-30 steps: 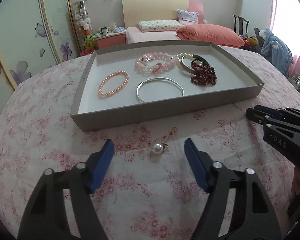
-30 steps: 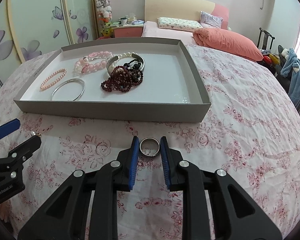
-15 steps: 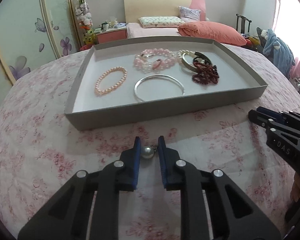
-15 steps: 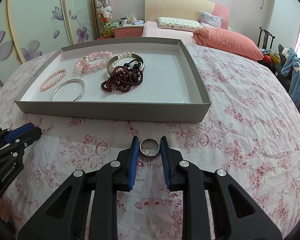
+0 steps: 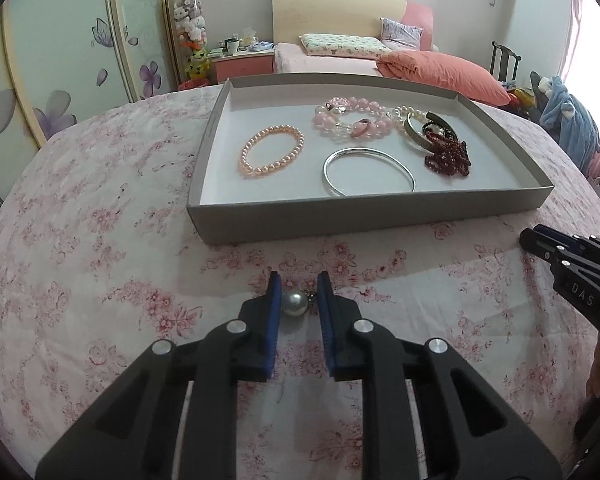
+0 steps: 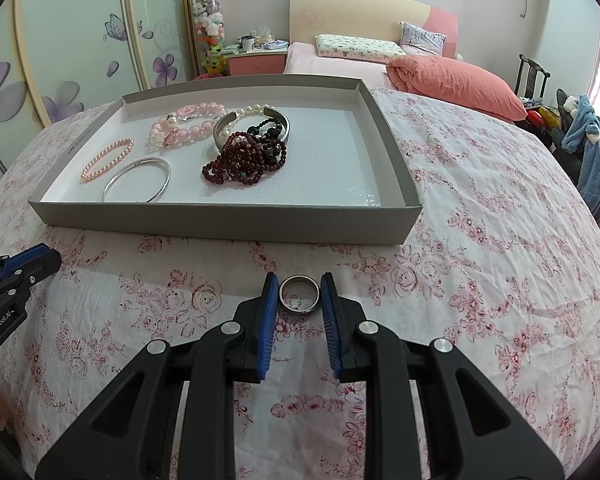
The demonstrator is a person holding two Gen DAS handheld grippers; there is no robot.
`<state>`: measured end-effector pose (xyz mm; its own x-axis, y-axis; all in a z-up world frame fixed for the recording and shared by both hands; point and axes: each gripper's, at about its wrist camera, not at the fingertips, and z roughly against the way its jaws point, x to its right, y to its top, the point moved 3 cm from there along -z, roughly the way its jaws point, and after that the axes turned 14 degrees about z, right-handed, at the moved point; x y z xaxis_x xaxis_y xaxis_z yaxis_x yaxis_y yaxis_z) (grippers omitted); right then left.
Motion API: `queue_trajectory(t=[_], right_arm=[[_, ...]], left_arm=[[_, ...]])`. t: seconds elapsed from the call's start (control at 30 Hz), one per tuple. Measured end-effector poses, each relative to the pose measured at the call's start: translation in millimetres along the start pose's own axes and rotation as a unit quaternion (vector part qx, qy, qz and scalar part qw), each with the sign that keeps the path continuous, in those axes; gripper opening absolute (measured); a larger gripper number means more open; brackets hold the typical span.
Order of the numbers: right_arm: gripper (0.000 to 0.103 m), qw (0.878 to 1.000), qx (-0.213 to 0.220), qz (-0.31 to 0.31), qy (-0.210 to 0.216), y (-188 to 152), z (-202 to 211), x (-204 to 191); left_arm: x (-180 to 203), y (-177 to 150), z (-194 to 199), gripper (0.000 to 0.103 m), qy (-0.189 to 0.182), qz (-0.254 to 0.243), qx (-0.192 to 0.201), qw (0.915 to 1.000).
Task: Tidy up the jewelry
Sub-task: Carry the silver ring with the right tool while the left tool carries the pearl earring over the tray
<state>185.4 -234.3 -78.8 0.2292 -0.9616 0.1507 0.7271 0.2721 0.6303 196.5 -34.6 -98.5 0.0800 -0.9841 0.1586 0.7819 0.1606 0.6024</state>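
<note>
My left gripper (image 5: 299,286) is shut on a white pearl pendant (image 5: 294,303), low over the floral bedspread just in front of the tray. In the right wrist view my right gripper (image 6: 299,284) is shut on a silver ring (image 6: 299,299), also close to the cloth. The grey tray (image 5: 360,216) with a white floor holds a pink pearl bracelet (image 5: 271,152), a silver bangle (image 5: 368,172), a pink bead bracelet (image 5: 352,122), a metal cuff (image 5: 418,136) and dark red beads (image 5: 448,156). Each gripper shows at the edge of the other's view.
The tray's right half (image 6: 340,168) is bare white floor. Floral cloth (image 6: 480,240) spreads around the tray on all sides. Behind stand a bed with an orange quilt (image 6: 456,80), a wardrobe with flower panels and a chair with clothes at the right.
The left gripper's jaws went from wide open around the pearl pendant to shut on it, then shifted a little leftwards. The right gripper kept still with the ring.
</note>
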Motion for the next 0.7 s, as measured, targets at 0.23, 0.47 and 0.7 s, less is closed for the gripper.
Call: queue_trajectory(t=[0.23, 0.47, 0.7], right_arm=[[0.023, 1.000, 0.000, 0.000, 0.000, 0.0, 0.0, 0.0], [0.023, 1.000, 0.000, -0.001, 0.001, 0.0, -0.6, 0.1], [0.023, 1.000, 0.001, -0.010, 0.007, -0.2, -0.7, 1.3]], left_arm=[[0.1, 0.0, -0.2, 0.020, -0.001, 0.000, 0.000, 1.0000], [-0.2, 0.0, -0.3, 0.020, -0.001, 0.001, 0.000, 1.0000], [-2.5, -0.2, -0.3, 0.018, -0.007, 0.006, -0.001, 1.0000]])
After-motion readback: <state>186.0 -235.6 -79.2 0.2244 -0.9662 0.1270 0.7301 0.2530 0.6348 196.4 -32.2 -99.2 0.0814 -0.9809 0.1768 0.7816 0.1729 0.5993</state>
